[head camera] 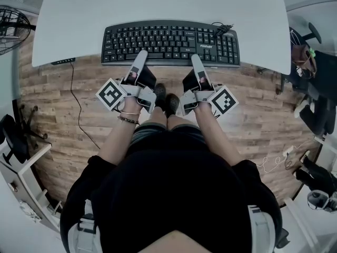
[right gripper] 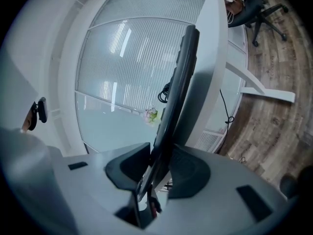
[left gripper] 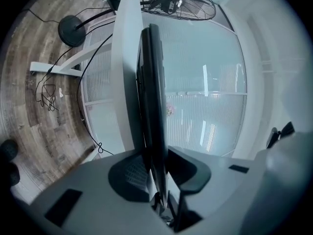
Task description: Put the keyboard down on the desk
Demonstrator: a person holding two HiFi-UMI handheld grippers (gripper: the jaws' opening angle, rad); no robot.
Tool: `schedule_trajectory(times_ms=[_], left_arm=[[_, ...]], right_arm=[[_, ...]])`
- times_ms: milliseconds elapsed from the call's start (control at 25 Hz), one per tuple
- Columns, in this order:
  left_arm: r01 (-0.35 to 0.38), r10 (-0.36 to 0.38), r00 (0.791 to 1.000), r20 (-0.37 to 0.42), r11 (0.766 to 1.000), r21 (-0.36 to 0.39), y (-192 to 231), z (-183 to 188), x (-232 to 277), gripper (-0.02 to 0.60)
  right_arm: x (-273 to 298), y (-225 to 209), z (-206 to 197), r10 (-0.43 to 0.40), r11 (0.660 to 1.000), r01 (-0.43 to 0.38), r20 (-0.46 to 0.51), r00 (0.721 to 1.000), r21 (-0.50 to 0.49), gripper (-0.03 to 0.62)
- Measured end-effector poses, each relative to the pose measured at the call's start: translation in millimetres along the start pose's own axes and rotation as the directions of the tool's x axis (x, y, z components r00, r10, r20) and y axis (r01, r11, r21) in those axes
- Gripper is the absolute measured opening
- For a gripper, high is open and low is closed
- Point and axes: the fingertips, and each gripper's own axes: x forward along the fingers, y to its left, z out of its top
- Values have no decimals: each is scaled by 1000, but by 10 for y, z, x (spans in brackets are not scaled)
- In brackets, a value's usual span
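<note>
Both grippers clamp the near edge of the keyboard at the front of the desk.

The white desk (head camera: 158, 4) spreads out beyond the fingertips. The black keyboard (head camera: 169, 42) lies keys-up across its front edge, and its near long side juts back toward the jaws. The left gripper (head camera: 141, 54) and right gripper (head camera: 195, 58) each pinch that side, with dark pads pressed on its top and underside. Beyond the pads the desk slab runs just beside the keyboard's underside; I cannot tell whether they touch. A bundled cable (head camera: 221, 29) sits at the far corner beyond the right fingertips.
</note>
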Motion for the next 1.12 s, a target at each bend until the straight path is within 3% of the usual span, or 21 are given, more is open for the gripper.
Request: schedule_trajectory(times_ms=[1120], left_arm=[[-56,64,990,-123,996,74,214,-22,47,97]], right_arm=[[46,-259,-77,-26,1000,26,-64,998,0,104]])
